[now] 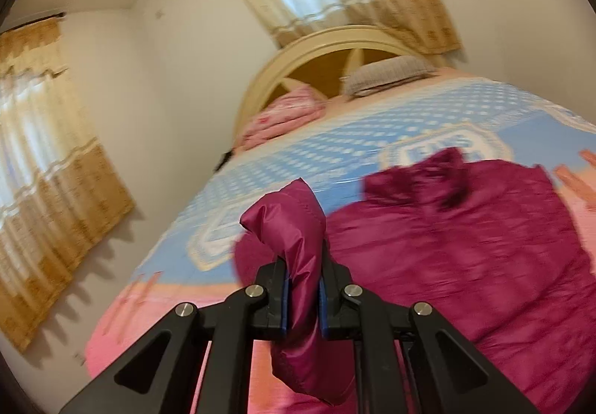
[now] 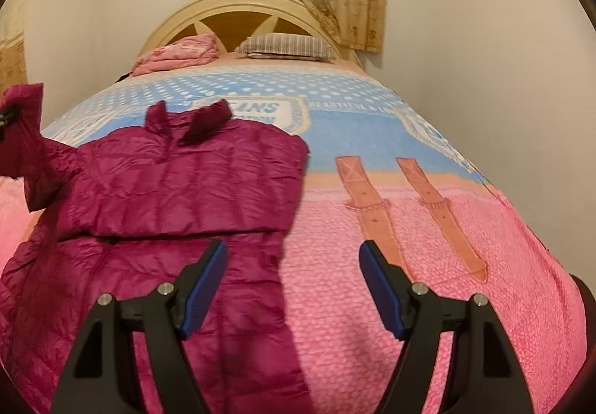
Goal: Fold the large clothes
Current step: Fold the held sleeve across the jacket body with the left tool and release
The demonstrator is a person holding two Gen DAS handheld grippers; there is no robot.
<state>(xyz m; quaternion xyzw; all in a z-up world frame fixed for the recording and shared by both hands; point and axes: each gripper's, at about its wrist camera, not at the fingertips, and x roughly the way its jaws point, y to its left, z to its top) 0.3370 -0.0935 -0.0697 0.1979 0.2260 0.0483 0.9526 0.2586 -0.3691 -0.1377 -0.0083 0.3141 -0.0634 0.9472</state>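
A magenta puffer jacket (image 2: 178,183) lies flat on the bed, collar toward the headboard and its right side folded in. My left gripper (image 1: 302,265) is shut on the jacket's left sleeve (image 1: 294,220) and holds it up off the bed beside the jacket's body (image 1: 465,246). From the right wrist view the raised sleeve (image 2: 26,138) hangs at the far left. My right gripper (image 2: 292,246) hovers open over the jacket's lower right edge, with nothing between its blue pads (image 2: 206,276).
The bed carries a pink and blue blanket (image 2: 372,302). A striped pillow (image 2: 287,45) and a folded pink quilt (image 2: 178,53) lie by the cream headboard (image 2: 231,12). Walls stand close on both sides, with a curtain (image 1: 44,153) on the left one.
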